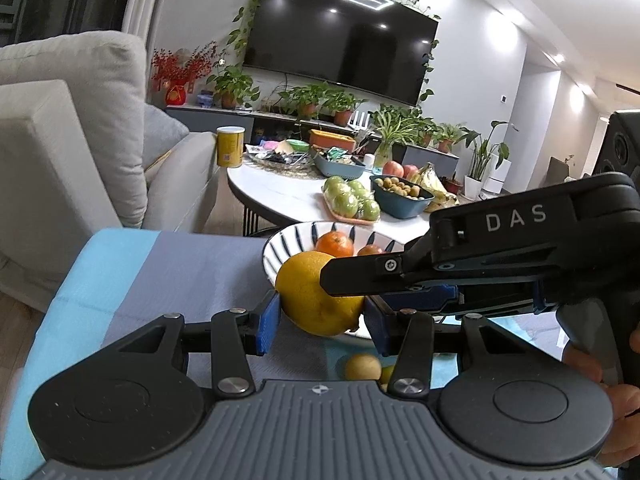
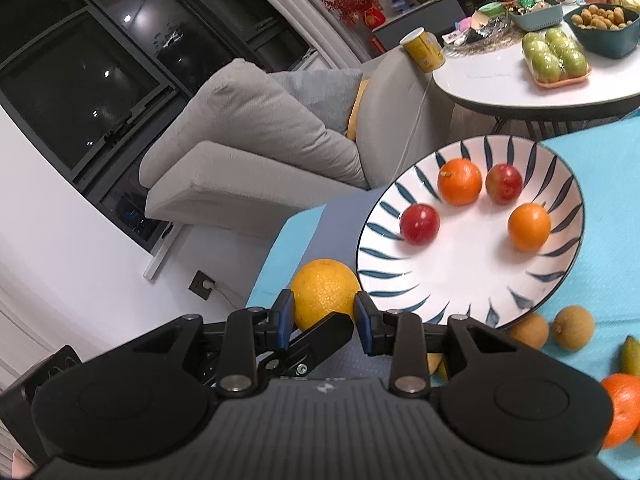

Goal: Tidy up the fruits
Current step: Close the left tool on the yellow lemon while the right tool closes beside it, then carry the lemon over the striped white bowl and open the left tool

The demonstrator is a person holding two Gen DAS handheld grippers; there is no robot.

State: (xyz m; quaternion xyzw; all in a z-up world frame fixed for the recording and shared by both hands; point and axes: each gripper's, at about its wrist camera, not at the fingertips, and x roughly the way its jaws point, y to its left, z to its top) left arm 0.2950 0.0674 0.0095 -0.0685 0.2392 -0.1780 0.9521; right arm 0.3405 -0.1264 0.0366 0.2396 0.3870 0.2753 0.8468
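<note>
A big yellow orange (image 1: 312, 300) sits between the blue pads of my left gripper (image 1: 322, 324), which is shut on it. My right gripper (image 2: 325, 318) is shut on the same orange (image 2: 324, 290) from another side. One finger of the right gripper (image 1: 360, 276) crosses in front of the fruit, and a left gripper finger (image 2: 324, 340) shows under it. Just beyond stands a white plate with blue stripes (image 2: 460, 280), holding two tangerines (image 2: 459, 182) and two red plums (image 2: 419, 224). In the left wrist view the plate (image 1: 280, 248) is partly hidden by the orange.
Loose longans (image 2: 572, 328), a tangerine (image 2: 624, 412) and a banana tip (image 2: 632, 356) lie on the blue cloth (image 2: 616, 184) right of the plate. A grey sofa (image 2: 248, 140) is at the left. A round white table (image 1: 280, 196) behind carries green apples (image 1: 352, 200), bowls and a yellow can (image 1: 231, 146).
</note>
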